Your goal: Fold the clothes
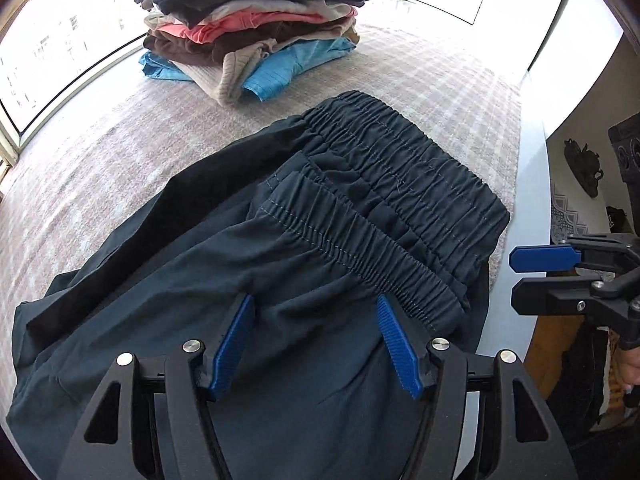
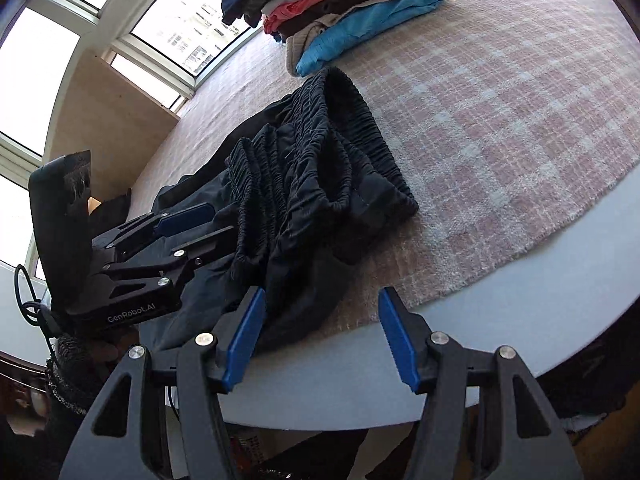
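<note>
While the left gripper (image 1: 316, 344) hangs over the dark trousers (image 1: 248, 280) with its blue pads spread wide and nothing between them, the right gripper (image 2: 320, 336) waits just off the near edge of the table (image 2: 460, 332), its fingers likewise apart and empty. In the right wrist view the left gripper's fingers lie low over the cloth just beside the gathered waistband (image 1: 400, 184); whether they touch it I cannot tell.

The trousers lie on the pink checked blanket (image 1: 420, 76) by the table's near edge, the elastic waistband doubled so that two ruched bands sit side by side, one leg panel laid over the other. The rest of the garment trails away toward the left side of the blanket and partly droops over the near edge.

At the far side of the blanket, well apart from the trousers, a stack of folded clothes (image 1: 248, 28) stands: navy on top, then pale, coral, brown, beige and bright blue layers.

By my reading the trousers are partway through folding: halved lengthwise, legs not yet brought up to the waist. The next move likely calls for both grippers to close on cloth, one near the waistband to steady it, the other at the trailing leg end, and a lift that keeps the layers aligned, since the thin slippery fabric may slide apart.
</note>
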`<state>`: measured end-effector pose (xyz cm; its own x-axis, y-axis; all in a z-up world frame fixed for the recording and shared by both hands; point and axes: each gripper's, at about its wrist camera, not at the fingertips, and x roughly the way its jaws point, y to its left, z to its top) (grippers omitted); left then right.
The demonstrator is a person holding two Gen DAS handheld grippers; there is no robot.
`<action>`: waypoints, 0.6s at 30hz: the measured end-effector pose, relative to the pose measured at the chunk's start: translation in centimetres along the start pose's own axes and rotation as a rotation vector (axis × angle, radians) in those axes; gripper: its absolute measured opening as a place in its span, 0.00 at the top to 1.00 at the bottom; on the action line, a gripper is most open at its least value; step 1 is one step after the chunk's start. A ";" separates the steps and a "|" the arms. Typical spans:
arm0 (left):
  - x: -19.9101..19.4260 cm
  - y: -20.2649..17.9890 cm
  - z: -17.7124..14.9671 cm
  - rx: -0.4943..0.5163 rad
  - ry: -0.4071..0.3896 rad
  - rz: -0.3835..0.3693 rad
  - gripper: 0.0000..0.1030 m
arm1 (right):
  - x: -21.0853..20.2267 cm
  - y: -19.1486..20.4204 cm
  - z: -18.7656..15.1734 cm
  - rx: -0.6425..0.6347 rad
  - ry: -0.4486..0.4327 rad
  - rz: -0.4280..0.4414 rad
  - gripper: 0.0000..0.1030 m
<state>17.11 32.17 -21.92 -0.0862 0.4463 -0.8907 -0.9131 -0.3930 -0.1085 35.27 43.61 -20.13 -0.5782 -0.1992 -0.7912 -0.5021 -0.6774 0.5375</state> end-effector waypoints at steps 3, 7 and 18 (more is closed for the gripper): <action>-3.6 1.7 -1.2 -0.047 -0.040 0.029 0.40 | 1.0 0.6 0.0 0.009 0.014 0.017 0.44; -8.1 5.8 -5.8 -0.134 -0.030 0.147 0.40 | -0.3 2.9 -0.3 -0.070 -0.058 -0.052 0.44; -13.3 17.6 -23.5 -0.591 0.092 0.313 0.40 | 2.0 9.5 -0.2 -0.333 -0.095 -0.192 0.51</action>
<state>11.58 0.48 -22.37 -0.2537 0.1797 -0.9504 -0.4768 -0.8781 -0.0388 29.50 36.64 -16.64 -0.5590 0.0092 -0.8291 -0.3799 -0.8916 0.2462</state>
